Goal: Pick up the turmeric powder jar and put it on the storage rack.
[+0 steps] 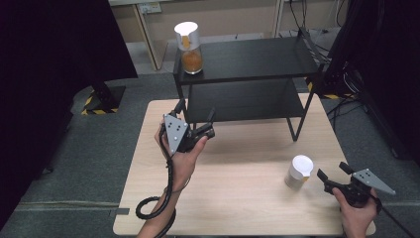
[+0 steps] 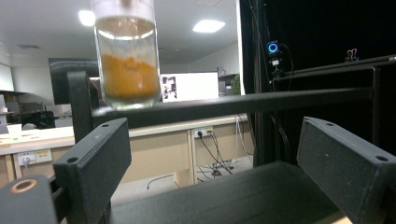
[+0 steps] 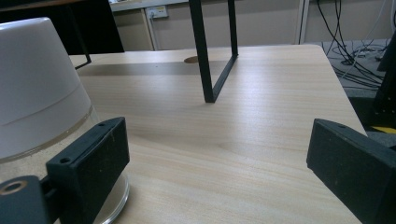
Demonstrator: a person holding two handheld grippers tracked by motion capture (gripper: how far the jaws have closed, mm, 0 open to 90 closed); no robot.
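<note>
Left gripper (image 1: 198,133): jaws released, wide apart, nothing between them. In the left gripper view both black jaws rise from the bottom with a clear gap. It sits low in front of the black shelf rack (image 1: 257,74), pointing at the rack's left front corner; the lower shelf board runs across just beyond the jaws, and the top shelf's front edge crosses above them.

Orange-filled jar (image 1: 189,47): upright on the top shelf, at its left front corner, white lid on. In the left gripper view it (image 2: 127,60) stands above and left of the gap between the jaws, well apart from them, not touched.

Right gripper (image 1: 334,177): jaws also spread, holding nothing. It is near the right front corner of the wooden table (image 1: 237,198), pointing left toward the white-lidded jar (image 1: 299,172).

That jar stands upright on the table, just beside the right gripper's jaw tips. In the right gripper view it (image 3: 37,93) sits outside the gap, behind and left of the left-hand jaw; can't tell whether that jaw touches the glass.

The rack's right leg (image 3: 210,70) stands on the table farther off.
</note>
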